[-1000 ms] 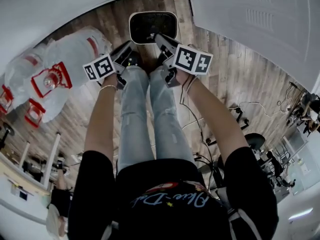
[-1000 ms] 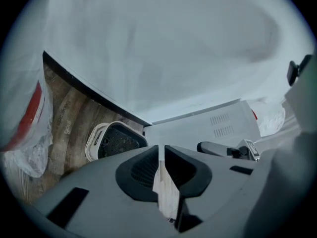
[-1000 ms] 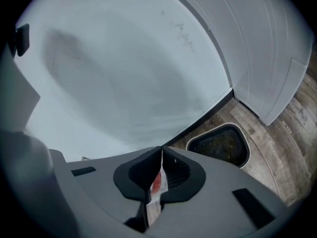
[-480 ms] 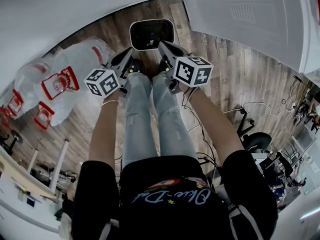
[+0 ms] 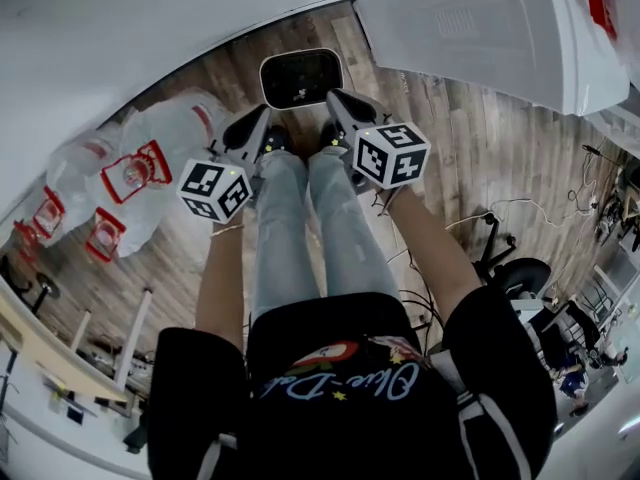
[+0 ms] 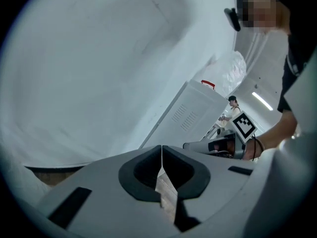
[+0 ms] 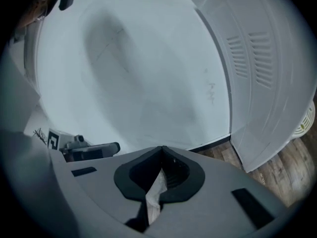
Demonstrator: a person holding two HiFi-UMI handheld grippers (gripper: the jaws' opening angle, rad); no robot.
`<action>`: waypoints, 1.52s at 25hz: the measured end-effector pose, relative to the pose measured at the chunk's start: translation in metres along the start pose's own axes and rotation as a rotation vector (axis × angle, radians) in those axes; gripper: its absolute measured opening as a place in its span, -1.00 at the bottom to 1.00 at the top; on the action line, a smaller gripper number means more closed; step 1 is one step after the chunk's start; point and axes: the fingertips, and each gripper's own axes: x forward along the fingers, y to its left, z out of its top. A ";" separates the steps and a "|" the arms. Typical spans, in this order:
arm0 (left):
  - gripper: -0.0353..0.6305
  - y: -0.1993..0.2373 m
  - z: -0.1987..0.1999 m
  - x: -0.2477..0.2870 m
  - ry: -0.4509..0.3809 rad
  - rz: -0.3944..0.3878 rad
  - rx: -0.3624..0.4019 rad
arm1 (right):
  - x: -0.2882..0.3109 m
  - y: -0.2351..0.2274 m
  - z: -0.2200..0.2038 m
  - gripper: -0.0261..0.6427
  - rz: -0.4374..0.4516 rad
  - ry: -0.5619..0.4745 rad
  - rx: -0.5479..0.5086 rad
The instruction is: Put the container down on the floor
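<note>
The container (image 5: 300, 76), a black tray with a pale rim, lies flat on the wooden floor just beyond the person's shoes. Neither gripper touches it. In the head view my left gripper (image 5: 256, 120) hovers near its lower left corner, jaws together and nothing in them. My right gripper (image 5: 336, 100) hangs by its lower right corner, likewise shut and empty. In the left gripper view the left gripper (image 6: 162, 148) points at a white wall with its jaws meeting. The right gripper (image 7: 162, 149) in its own view shows the same closed jaws.
White plastic bags with red print (image 5: 140, 168) lie on the floor at the left. A white cabinet (image 5: 470, 38) stands at the upper right, a white wall behind. Cables (image 5: 480, 218) and an office chair (image 5: 520, 278) sit at the right.
Both grippers have drawn back from the container's near edge toward the person and risen a little. The container stays flat on the floor.
</note>
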 end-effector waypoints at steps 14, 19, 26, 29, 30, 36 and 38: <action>-0.87 -0.056 0.084 -0.040 -0.066 -0.017 0.126 | -0.056 0.065 0.077 -0.92 0.049 -0.114 -0.163; -0.87 -0.075 0.115 -0.058 -0.074 -0.024 0.150 | -0.084 0.081 0.114 -0.92 0.046 -0.172 -0.156; -0.87 -0.106 0.154 -0.080 -0.098 -0.034 0.207 | -0.124 0.103 0.158 -0.92 0.037 -0.248 -0.216; -0.87 -0.117 0.173 -0.086 -0.114 -0.048 0.224 | -0.141 0.109 0.172 -0.92 0.029 -0.273 -0.230; -0.87 -0.122 0.179 -0.088 -0.119 -0.055 0.230 | -0.147 0.110 0.176 -0.93 0.025 -0.280 -0.230; -0.87 -0.152 0.212 -0.101 -0.173 -0.082 0.274 | -0.178 0.125 0.206 -0.93 0.024 -0.342 -0.262; -0.87 -0.160 0.217 -0.107 -0.184 -0.097 0.277 | -0.186 0.131 0.214 -0.92 0.029 -0.356 -0.286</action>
